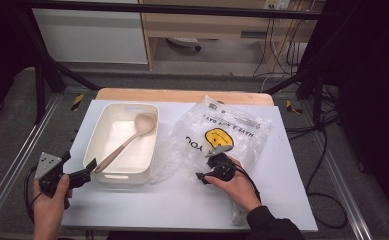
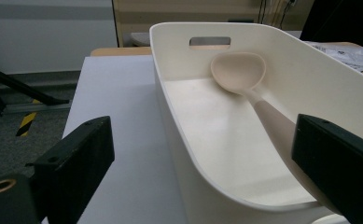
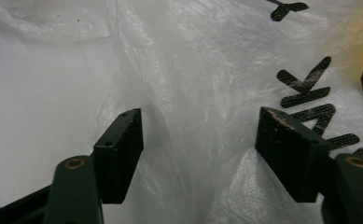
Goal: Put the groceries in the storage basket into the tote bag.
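Your left gripper (image 1: 84, 176), lower left of high view: jaws wide apart, straddling near rim of white bin (image 1: 98, 131) and spoon (image 1: 127, 142) handle end, gripping nothing. Spoon lies diagonally inside bin, bowl toward upper right. Your right gripper (image 1: 205, 172), lower centre: jaws open over crumpled plastic bag (image 1: 242, 125), nothing clamped. Bag print partly cut off in right gripper view.

— What surrounds the white table (image 1: 182, 200)?

— Grey carpet (image 1: 12, 130) on both sides, black frame bars (image 1: 47, 55) overhead, and a wooden edge (image 1: 182, 95) at the far end.

— And behind it?

— A white cabinet (image 1: 89, 35), a pale wooden desk (image 1: 202, 25), and cables (image 1: 282, 50) hanging against the wall.
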